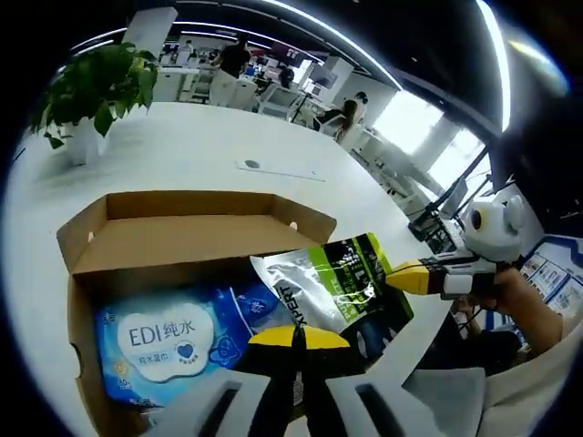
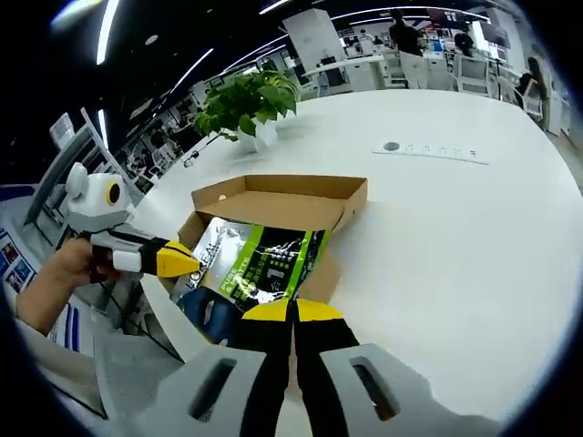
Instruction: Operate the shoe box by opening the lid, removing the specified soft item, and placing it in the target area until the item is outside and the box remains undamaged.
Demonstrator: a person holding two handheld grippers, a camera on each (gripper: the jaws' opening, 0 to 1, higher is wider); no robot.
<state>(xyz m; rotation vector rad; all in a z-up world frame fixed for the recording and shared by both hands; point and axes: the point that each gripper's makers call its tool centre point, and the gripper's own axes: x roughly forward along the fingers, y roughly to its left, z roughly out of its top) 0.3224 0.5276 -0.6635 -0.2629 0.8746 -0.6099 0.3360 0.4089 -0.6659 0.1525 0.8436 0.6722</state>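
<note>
The brown cardboard shoe box (image 1: 164,241) (image 2: 273,202) lies open on the white table, its lid folded back. A blue wet-wipe pack (image 1: 168,346) (image 2: 211,314) rests inside. A silver, green and black soft pouch (image 1: 332,287) (image 2: 260,259) hangs over the box's near right side. My left gripper (image 1: 296,335) (image 2: 182,261) is shut on the pouch's silver end. My right gripper (image 2: 293,311) (image 1: 401,276) is shut on its green and black end. A hand (image 1: 528,305) (image 2: 55,278) shows behind each gripper in the other's view.
A potted green plant (image 1: 96,91) (image 2: 246,100) stands at the table's far side. A flat cable plate (image 1: 278,168) (image 2: 428,150) lies beyond the box. The table's edge (image 1: 401,218) runs to the right, with desks, chairs and people behind it.
</note>
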